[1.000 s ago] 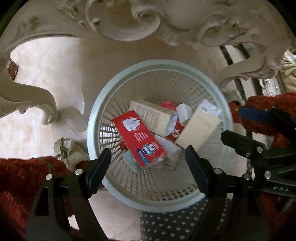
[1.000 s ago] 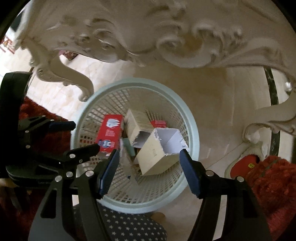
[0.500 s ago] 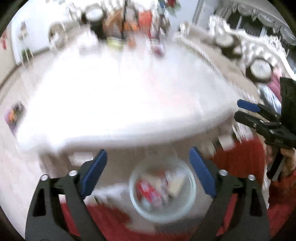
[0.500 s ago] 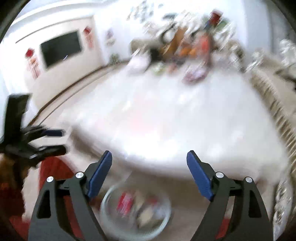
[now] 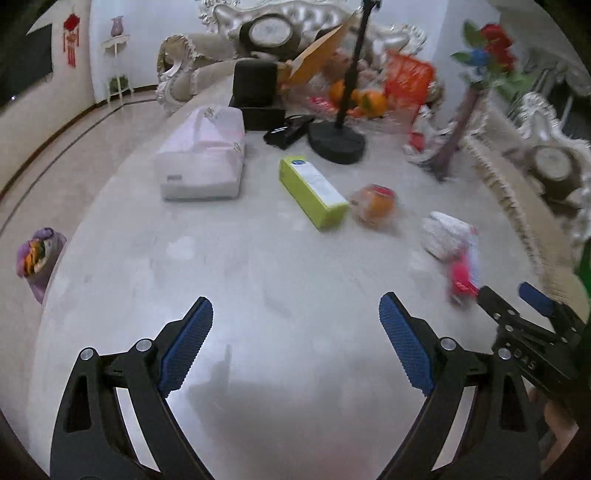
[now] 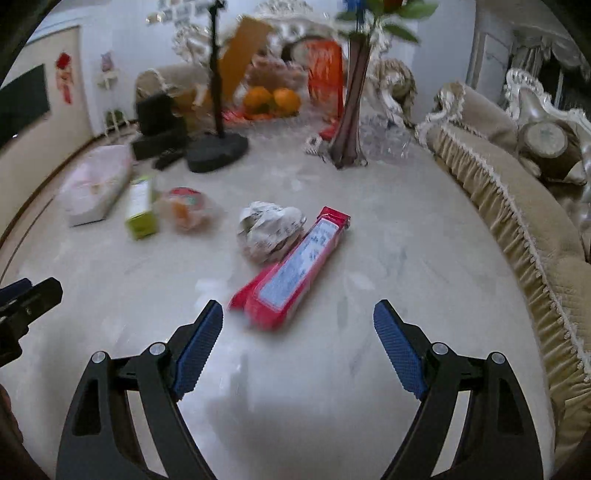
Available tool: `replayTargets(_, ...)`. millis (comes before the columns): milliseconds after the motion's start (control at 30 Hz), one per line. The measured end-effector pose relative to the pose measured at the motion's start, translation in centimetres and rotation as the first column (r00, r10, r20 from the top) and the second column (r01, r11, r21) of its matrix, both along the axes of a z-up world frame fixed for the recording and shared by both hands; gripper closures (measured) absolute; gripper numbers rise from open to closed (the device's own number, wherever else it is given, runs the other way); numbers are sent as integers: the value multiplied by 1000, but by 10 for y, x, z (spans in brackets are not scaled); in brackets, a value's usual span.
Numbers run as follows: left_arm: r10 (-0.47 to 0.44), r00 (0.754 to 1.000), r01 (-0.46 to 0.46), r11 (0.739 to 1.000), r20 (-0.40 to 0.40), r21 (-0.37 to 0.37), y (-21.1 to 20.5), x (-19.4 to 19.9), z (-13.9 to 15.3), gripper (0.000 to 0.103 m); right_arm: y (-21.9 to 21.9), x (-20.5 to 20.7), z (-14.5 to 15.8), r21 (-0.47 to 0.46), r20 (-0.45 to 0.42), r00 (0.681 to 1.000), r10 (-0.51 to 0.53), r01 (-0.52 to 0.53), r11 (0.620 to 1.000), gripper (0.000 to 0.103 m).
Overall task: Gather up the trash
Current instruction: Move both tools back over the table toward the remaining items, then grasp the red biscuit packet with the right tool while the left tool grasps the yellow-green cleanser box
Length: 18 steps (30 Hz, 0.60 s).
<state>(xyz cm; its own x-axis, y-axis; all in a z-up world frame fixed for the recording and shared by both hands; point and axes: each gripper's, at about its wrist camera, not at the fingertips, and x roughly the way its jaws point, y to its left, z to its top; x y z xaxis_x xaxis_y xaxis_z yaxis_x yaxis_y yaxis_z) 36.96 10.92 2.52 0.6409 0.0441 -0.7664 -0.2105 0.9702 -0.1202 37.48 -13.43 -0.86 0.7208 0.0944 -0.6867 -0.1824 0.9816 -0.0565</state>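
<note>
Both grippers have swung up from the basket to the tabletop (image 6: 424,229), left gripper (image 5: 295,332) and right gripper (image 6: 297,332) wide and empty, with the red packet (image 6: 295,269) just ahead of the right jaws, likely next.

Pale marble table (image 5: 258,266) ahead; ornate beige fringed sofa (image 6: 517,206) off right, white wall (image 5: 147,29) beyond, glossy tile floor (image 5: 55,147) off left.

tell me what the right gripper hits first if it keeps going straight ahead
Most likely the red packet, lying on the table just ahead of the open right gripper. The crumpled paper ball sits right behind it. Depth is uncertain.
</note>
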Motion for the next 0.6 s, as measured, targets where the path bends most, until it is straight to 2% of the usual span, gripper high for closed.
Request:
replayTargets(100, 3, 1000, -3, 1000, -19, 18, 5, 34, -5, 14, 4, 22, -7, 21, -44, 999, 10, -9, 1000, 23)
replayTargets(233, -14, 1000, 15, 1000, -21, 26, 3, 63, -9, 14, 13, 40, -16, -44, -84, 996, 32, -35, 998, 23)
replayTargets(467, 2, 998, 2, 998, -62, 62, -2, 102, -21, 14, -8, 58, -15, -106, -70, 997, -21, 13, 994, 23)
replayTargets(600, 33, 996, -28, 997, -77, 67, -1, 113, -23, 14, -27, 70, -17, -71, -72, 997, -35, 30, 997, 23)
